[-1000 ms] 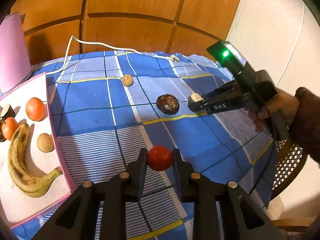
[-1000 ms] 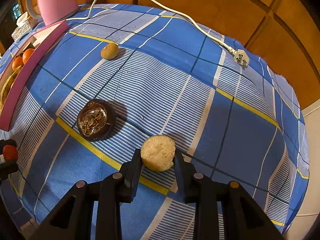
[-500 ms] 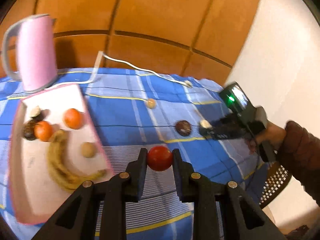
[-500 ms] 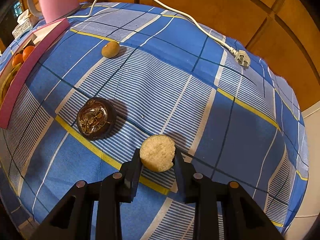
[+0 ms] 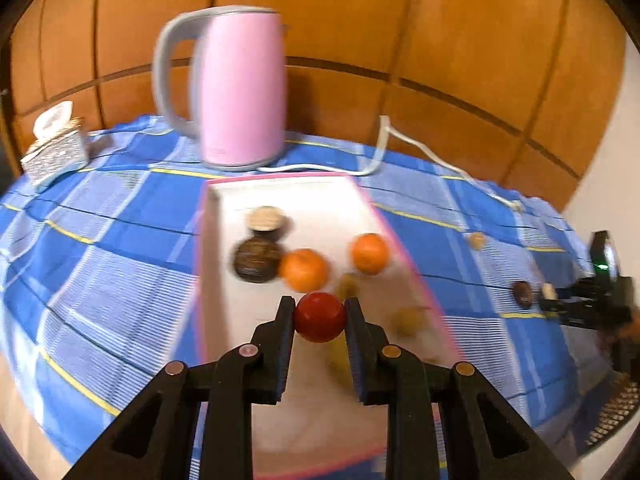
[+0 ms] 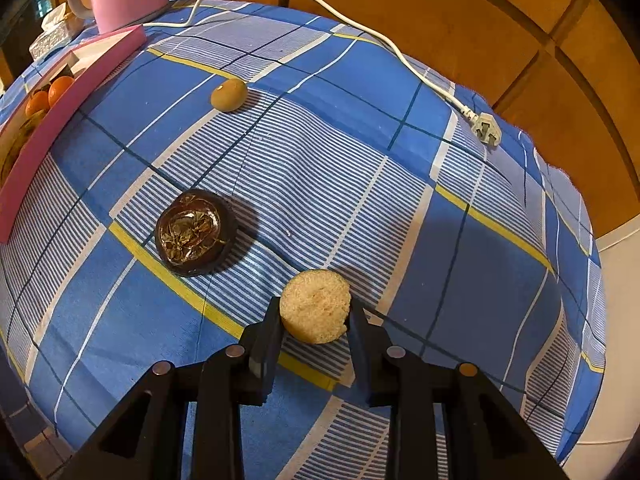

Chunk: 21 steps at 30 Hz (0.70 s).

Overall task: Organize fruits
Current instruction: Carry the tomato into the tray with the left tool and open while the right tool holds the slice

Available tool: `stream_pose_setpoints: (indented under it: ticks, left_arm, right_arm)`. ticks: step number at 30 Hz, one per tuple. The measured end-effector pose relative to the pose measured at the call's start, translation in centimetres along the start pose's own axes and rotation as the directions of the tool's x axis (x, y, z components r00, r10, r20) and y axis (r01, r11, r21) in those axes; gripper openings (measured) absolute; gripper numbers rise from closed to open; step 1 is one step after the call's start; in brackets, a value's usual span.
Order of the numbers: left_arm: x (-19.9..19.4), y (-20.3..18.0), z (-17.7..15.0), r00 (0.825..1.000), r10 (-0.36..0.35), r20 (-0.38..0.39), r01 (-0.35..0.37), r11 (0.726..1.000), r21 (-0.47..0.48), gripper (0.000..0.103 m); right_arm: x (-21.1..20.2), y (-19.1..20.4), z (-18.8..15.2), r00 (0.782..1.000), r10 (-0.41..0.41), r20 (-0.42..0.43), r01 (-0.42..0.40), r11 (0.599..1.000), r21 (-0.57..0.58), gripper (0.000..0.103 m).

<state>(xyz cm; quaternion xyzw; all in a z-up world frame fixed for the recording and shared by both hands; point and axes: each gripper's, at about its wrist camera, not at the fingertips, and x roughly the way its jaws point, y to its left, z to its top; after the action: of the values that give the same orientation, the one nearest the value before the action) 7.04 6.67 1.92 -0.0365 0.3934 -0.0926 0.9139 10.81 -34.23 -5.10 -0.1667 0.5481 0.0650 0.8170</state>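
Observation:
My left gripper (image 5: pixel 320 314) is shut on a small red fruit (image 5: pixel 319 317) and holds it above the white tray with a pink rim (image 5: pixel 362 194). In the tray lie two oranges (image 5: pixel 304 270) (image 5: pixel 370 253), a dark halved fruit (image 5: pixel 256 260), a pale-faced half (image 5: pixel 265 218), a small brown fruit (image 5: pixel 406 320) and a banana, mostly hidden by the fingers. My right gripper (image 6: pixel 316 312) is shut on a pale cut fruit half (image 6: pixel 315 306) low over the blue checked cloth. A dark open fruit half (image 6: pixel 194 232) and a small brown fruit (image 6: pixel 229 95) lie on the cloth beyond it.
A pink kettle (image 5: pixel 240 88) stands behind the tray, its white cord (image 6: pixel 344 20) trailing across the cloth to a plug (image 6: pixel 486 128). A tissue box (image 5: pixel 54 152) sits at the far left. Wooden wall panels close the back; the table edge drops off at the right.
My left gripper has swung left with the red fruit, from over the bare cloth to above the tray, and the kettle has come into view. The right gripper has stayed put.

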Motion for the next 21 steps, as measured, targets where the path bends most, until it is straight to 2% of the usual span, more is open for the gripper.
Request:
stream_pose_setpoints:
  ticks: [8,11,14,21]
  left_arm:
    - [2.4,2.1,-0.5,0.995,0.091,-0.049,-0.090,0.996,0.023,0.025]
    - [3.2,2.0,-0.9,0.993,0.098,-0.068,-0.097,0.995,0.016,0.026]
    - [3.5,1.7,-1.0,0.992,0.108,-0.068,-0.107,0.994,0.023,0.035]
    - [3.0,1.6,-1.2,0.995,0.090,-0.050,-0.090,0.996,-0.001,0.036]
  right_arm:
    - [-0.3,0.2,-0.2,1.000,-0.010,0.004,0.010,1.000,0.003,0.031]
    - [-0.3,0.2,-0.2,1.000,-0.010,0.003,0.010,1.000,0.004,0.031]
    - [-0.3,0.2,-0.2,1.000,-0.011,0.003,0.011,1.000,0.002,0.031]
    - [-0.4,0.3,-0.2,1.000,-0.016,0.003,0.016,1.000,-0.001,0.031]
